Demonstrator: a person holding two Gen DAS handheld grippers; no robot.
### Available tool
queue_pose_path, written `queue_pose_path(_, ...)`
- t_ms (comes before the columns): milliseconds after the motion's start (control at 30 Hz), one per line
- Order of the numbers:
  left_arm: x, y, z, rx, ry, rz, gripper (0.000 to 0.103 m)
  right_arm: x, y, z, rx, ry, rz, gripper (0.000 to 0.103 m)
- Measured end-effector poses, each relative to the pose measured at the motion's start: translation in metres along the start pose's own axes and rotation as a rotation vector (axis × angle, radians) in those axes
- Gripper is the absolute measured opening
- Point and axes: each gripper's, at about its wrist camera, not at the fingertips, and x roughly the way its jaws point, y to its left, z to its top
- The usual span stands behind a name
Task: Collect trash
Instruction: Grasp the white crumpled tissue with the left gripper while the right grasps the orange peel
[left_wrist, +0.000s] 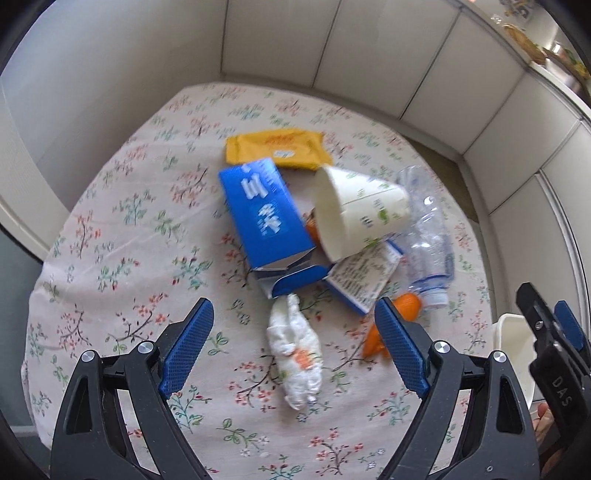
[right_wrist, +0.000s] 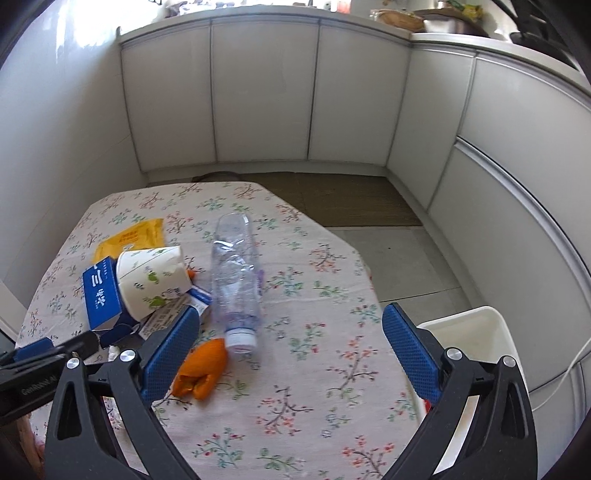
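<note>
— What's the setting?
— White cabinet doors (right_wrist: 262, 92) wrap round a corner, and in front of them stands a surface under a floral tablecloth (left_wrist: 110, 295) with litter heaped on it.

— What's in the heap?
— A blue carton (left_wrist: 262, 214) with its flap open, a tipped paper cup (left_wrist: 362, 214) resting against it, a yellow packet (left_wrist: 277, 149) behind, a crushed clear plastic bottle (right_wrist: 234, 280) lying on its side, and orange peel (right_wrist: 201, 371) just beside the bottle's cap.

— And the left gripper (left_wrist: 295, 347)?
— Its jaws are spread wide, holding nothing. A crumpled white tissue (left_wrist: 295, 350) lies on the cloth between the blue pads, touching neither one.

— The right gripper (right_wrist: 291, 354)?
— Also released and empty. The bottle's cap end and the peel lie near its left pad; bare cloth fills the rest of the gap.

— Anywhere for the trash?
— A white bin (right_wrist: 476, 339) stands just off the surface's right edge, behind the right pad.
</note>
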Motion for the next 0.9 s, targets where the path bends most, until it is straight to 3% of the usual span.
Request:
queue_pose_path(233, 0.044, 0.007, -0.009, -0.004, 0.137, 0.016, 0.082, 0.017, -0.004, 0.0, 0.037, 0.06, 0.004, 0.096)
queue_pose_path(400, 0.063, 0.002, -0.018, 0.022, 0.221, -0.013, 0.065, 0.034, -0.003, -0.006, 0.053, 0.151, 0.041, 0.096)
queue_pose_path(433, 0.065, -0.001, -0.021, 0.051, 0.221, 0.004, 0.064, 0.036, -0.002, -0.007, 0.053, 0.163, 0.046, 0.096)
queue_pose_path(533, 0.064, -0.007, -0.025, 0.123, 0.195, 0.041, 0.049, 0.046, 0.004, -0.012, 0.044, 0.215, 0.065, 0.096)
queue_pose_path(567, 0.063, -0.008, -0.026, 0.131, 0.193, 0.029, 0.039, 0.05, 0.007, -0.014, 0.042, 0.232, 0.071, 0.096)
queue_pose_path(900, 0.026, 0.032, -0.019, 0.049, 0.119, -0.001, 0.038, 0.081, 0.028, -0.028, 0.051, 0.335, 0.106, 0.096)
